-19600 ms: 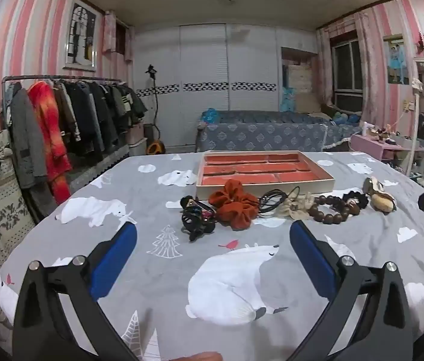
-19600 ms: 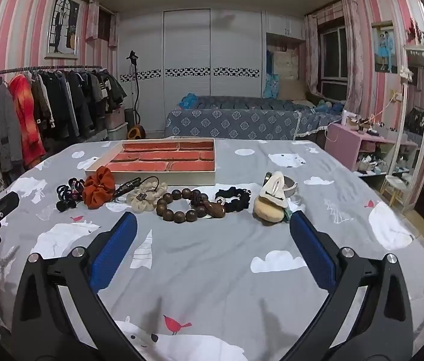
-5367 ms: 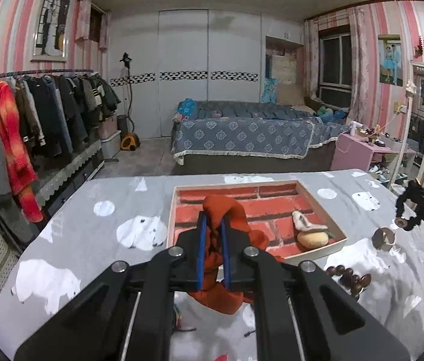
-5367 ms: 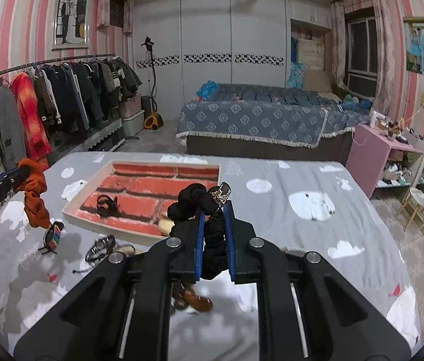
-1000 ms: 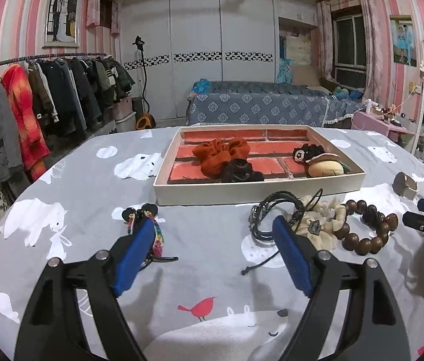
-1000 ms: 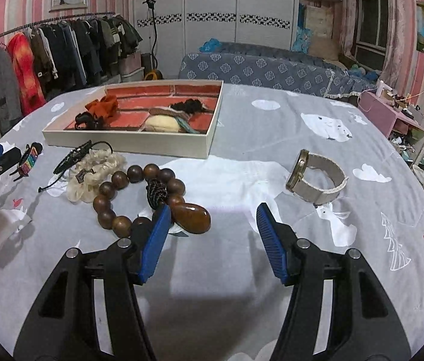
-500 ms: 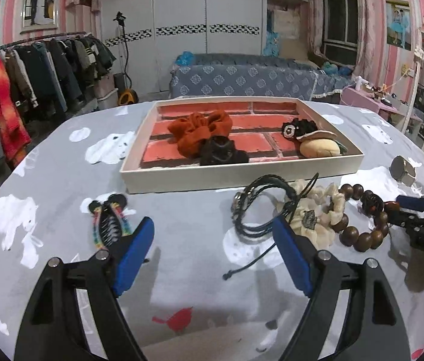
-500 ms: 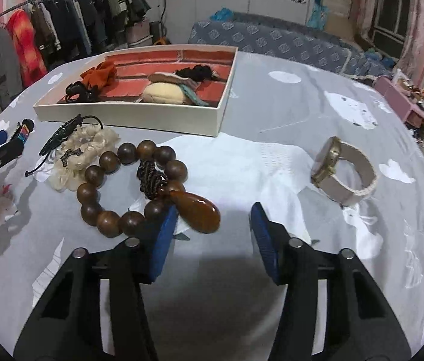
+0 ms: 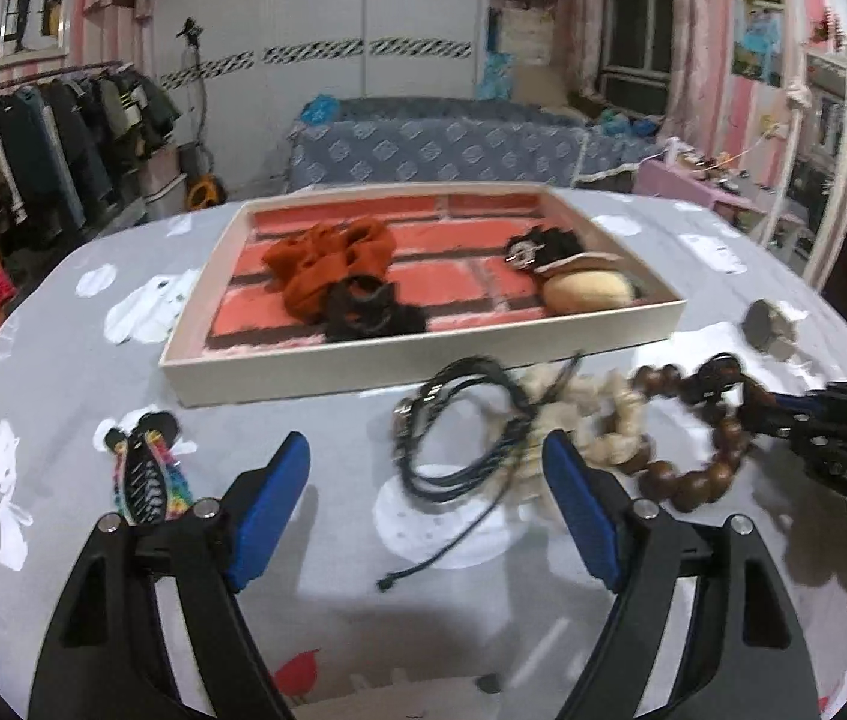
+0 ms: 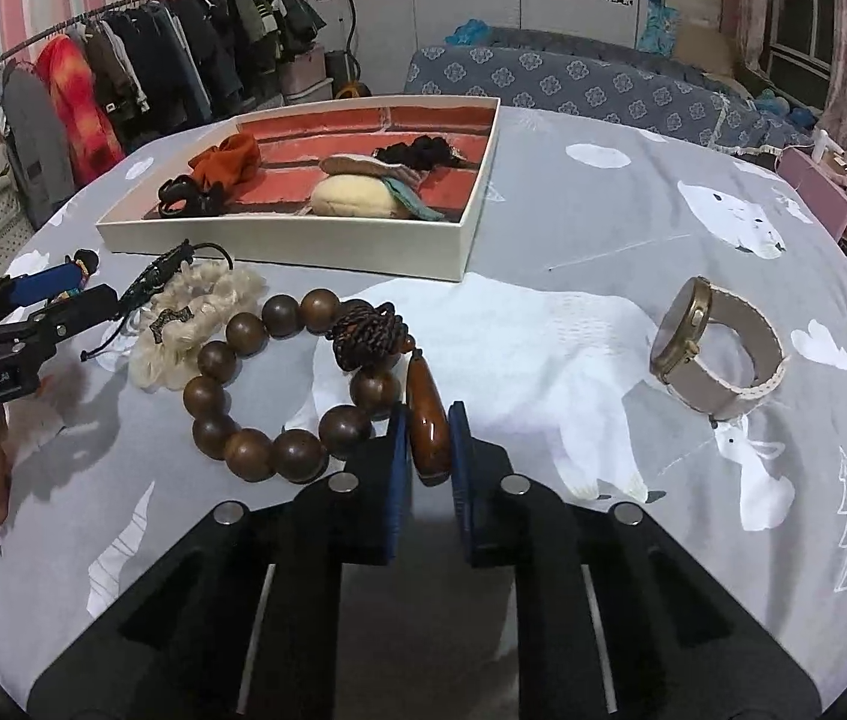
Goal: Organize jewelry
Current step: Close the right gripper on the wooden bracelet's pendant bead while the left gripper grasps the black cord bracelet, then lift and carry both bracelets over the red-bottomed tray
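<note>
The right tool [image 10: 428,441] is wide apart a second ago; now its blue pads squeeze the brown drop-shaped pendant [image 10: 427,431] of the wooden bead bracelet [image 10: 279,387], which lies on the bench [image 10: 573,360] near the tray [image 10: 327,243]. So the bracelet looks ready to lift. The left tool [image 9: 426,495] is wide open and empty, over the black cord bracelet [image 9: 459,426].

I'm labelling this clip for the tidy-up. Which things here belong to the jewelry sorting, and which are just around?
Job: tray; wooden bead bracelet, its pendant gripped in the right gripper; watch; black cord bracelet; cream scrunchie; rainbow clip; left gripper, open.

Around: clothes rack; bed.
</note>
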Available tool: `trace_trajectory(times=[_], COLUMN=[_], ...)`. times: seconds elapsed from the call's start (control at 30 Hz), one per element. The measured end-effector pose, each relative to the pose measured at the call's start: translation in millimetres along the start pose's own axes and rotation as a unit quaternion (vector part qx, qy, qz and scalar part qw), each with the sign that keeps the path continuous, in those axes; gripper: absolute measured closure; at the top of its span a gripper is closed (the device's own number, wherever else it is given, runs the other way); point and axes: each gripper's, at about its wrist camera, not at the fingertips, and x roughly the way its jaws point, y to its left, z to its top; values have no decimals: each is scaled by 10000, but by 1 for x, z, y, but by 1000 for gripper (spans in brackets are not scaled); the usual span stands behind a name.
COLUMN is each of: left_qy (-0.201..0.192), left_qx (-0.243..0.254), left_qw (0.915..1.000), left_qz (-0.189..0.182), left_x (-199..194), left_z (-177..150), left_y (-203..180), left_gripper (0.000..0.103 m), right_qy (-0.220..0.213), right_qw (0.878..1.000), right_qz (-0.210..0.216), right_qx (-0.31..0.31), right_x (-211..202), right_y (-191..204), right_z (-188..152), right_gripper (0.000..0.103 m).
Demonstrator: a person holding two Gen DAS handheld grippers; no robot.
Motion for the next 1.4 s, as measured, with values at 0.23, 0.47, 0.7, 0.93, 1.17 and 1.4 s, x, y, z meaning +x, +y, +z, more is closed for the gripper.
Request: trace_trajectory(times=[0.23,0.47,0.7,0.93,1.17,1.4], left_qy=[209,527,51,-208,-479,-773], left_qx=[268,29,-150,-244,-180,-116], left_qw=[9994,9981,9996,9994,9986,9968], left_qz=[-36,-303,-221,-130,-128,-146], left_x=[21,32,-5,-34,-64,-86], left_z=[9,7,5,6,8,23], left_y=[-17,-8,4,12,6,4], left_gripper=[43,91,94,94,94,94], right_qy=[3,-26,-332,-563,-859,-1261], right_qw=[10000,9999,9993,9984,9963,9920], right_qz=[52,89,19,38,26,-69], right_qx=[68,143,154,83,22,-30], right_x=[1,0,-22,-42,-67,-103], right_y=[-2,-5,-7,-5,5,12], right_z=[1,1,4,5,7,17], right_gripper=[88,88,90,90,90,90])
